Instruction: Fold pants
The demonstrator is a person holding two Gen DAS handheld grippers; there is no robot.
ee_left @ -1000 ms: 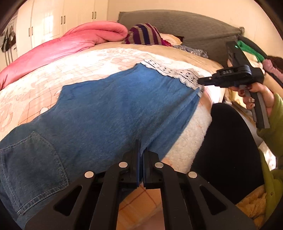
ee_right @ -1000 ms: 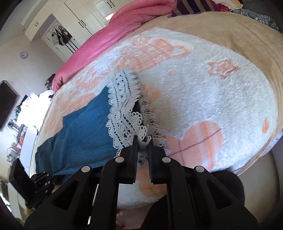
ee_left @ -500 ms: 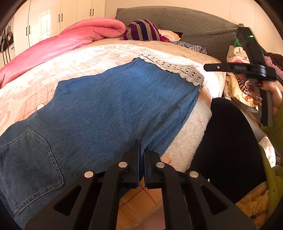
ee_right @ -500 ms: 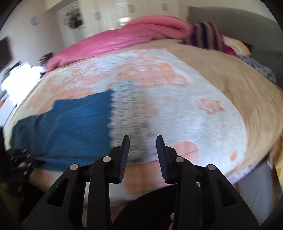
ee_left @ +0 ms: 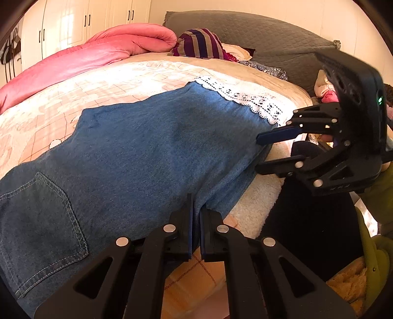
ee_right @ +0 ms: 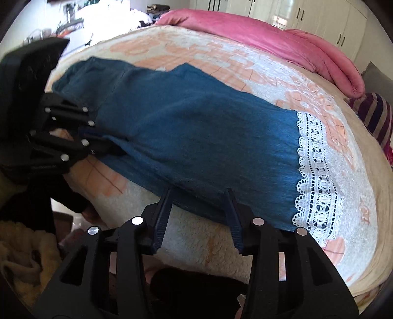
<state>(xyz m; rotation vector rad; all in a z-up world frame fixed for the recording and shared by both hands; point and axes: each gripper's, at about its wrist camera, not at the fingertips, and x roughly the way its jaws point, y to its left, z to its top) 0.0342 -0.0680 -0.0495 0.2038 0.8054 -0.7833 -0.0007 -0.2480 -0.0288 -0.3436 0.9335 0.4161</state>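
Observation:
Blue denim pants (ee_left: 137, 157) with a white lace hem (ee_left: 248, 103) lie flat along the bed's near edge, back pocket at the left. My left gripper (ee_left: 195, 206) is shut on the pants' near edge at mid-length; it also shows in the right wrist view (ee_right: 108, 144). My right gripper (ee_right: 199, 193) is open, its jaws either side of the pants' (ee_right: 196, 137) near edge a little short of the lace hem (ee_right: 316, 176). In the left wrist view the right gripper (ee_left: 260, 153) is open at the leg's near edge.
The bed has a peach and white fleece blanket (ee_left: 103, 86). A pink duvet (ee_left: 98, 54), a striped cushion (ee_left: 199, 44) and a grey headboard (ee_left: 258, 36) lie beyond. White wardrobes (ee_left: 86, 22) stand behind. Dark trousers and yellow fabric (ee_left: 348, 287) are below the bed edge.
My right gripper let go of the lace hem, opened wide, and swung down to the leg's near edge. My left gripper stayed shut on the pants.

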